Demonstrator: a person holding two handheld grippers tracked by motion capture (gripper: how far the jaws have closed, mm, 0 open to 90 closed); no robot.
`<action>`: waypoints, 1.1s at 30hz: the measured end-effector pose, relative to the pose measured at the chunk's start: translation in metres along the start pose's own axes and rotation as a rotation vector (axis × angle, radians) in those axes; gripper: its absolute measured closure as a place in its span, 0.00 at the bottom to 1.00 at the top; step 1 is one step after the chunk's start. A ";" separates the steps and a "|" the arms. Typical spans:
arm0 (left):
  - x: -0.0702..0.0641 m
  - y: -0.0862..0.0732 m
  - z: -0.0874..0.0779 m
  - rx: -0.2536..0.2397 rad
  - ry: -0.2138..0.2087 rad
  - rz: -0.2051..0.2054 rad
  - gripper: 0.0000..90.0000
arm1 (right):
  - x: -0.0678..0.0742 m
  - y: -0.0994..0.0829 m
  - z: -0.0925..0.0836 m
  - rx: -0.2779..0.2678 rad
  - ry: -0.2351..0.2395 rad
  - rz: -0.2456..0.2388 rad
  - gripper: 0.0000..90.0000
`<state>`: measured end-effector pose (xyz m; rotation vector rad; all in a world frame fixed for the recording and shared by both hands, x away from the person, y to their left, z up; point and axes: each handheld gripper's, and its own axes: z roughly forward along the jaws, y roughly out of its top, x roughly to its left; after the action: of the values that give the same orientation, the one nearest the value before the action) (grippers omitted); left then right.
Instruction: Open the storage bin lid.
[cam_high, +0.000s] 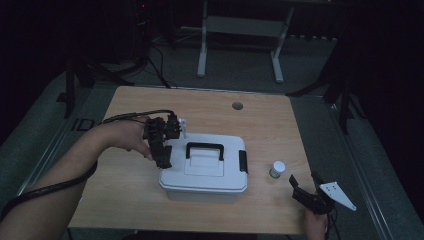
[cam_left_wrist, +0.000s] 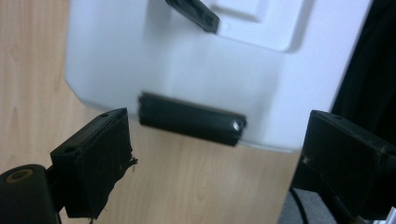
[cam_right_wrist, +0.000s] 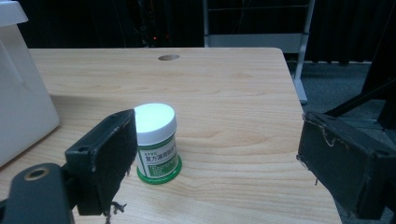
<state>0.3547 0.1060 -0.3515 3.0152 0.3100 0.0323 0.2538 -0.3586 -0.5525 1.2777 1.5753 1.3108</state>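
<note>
I keep the left gripper (cam_high: 161, 145) released, jaws wide apart, at the left end of the white storage box (cam_high: 205, 170) which sits in the middle of the wooden table (cam_high: 260, 125); in the left gripper view its black side latch (cam_left_wrist: 191, 119) lies between my jaws, not touched. My right gripper (cam_right_wrist: 219, 158) is also released near the front right corner, and the small jar (cam_right_wrist: 156, 142) with white cap and green label stands just ahead, close to one jaw. The label has printed characters, too small for me to read.
</note>
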 end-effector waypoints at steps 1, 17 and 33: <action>0.001 0.003 0.001 0.002 0.001 0.006 0.10 | 0.000 0.000 0.000 -0.003 0.001 0.000 0.13; 0.006 0.044 0.012 0.027 0.022 0.096 0.34 | -0.001 -0.001 0.000 -0.001 0.011 0.011 0.13; 0.002 0.060 0.025 0.115 -0.013 0.161 0.73 | -0.002 -0.001 0.001 0.008 0.015 0.020 0.13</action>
<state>0.3698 0.0450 -0.3699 3.1455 0.0693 0.0079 0.2549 -0.3603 -0.5537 1.2946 1.5831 1.3303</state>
